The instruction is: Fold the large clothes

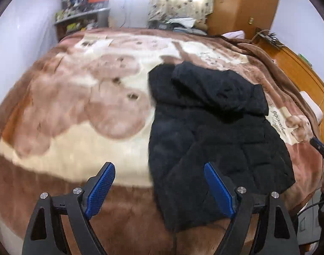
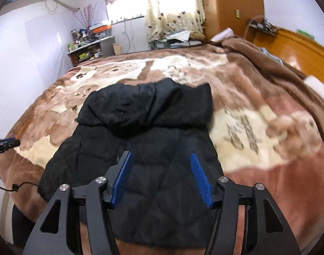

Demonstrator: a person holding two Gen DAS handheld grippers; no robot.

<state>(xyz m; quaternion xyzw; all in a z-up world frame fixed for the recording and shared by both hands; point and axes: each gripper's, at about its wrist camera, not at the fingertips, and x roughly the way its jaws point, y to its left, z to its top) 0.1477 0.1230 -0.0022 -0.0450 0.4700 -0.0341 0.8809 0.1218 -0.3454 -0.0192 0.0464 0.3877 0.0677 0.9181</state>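
A black quilted jacket [image 1: 215,127] with a hood lies flat on the bed, hood toward the far side and hem at the near edge. In the left wrist view it fills the right half. My left gripper [image 1: 159,166] hangs above the near edge of the bed, open, with nothing between its blue pads; its right finger is over the jacket's left edge. In the right wrist view the jacket [image 2: 145,127] lies straight ahead. My right gripper [image 2: 160,155] is above its lower part, open and holding nothing.
A brown and cream bear-print blanket [image 1: 77,106] covers the bed. A plain brown blanket [image 2: 268,63] is bunched by the wooden headboard [image 2: 300,44] on the right. A cluttered shelf [image 2: 89,46], a curtained window and a wardrobe [image 2: 232,6] stand at the far wall.
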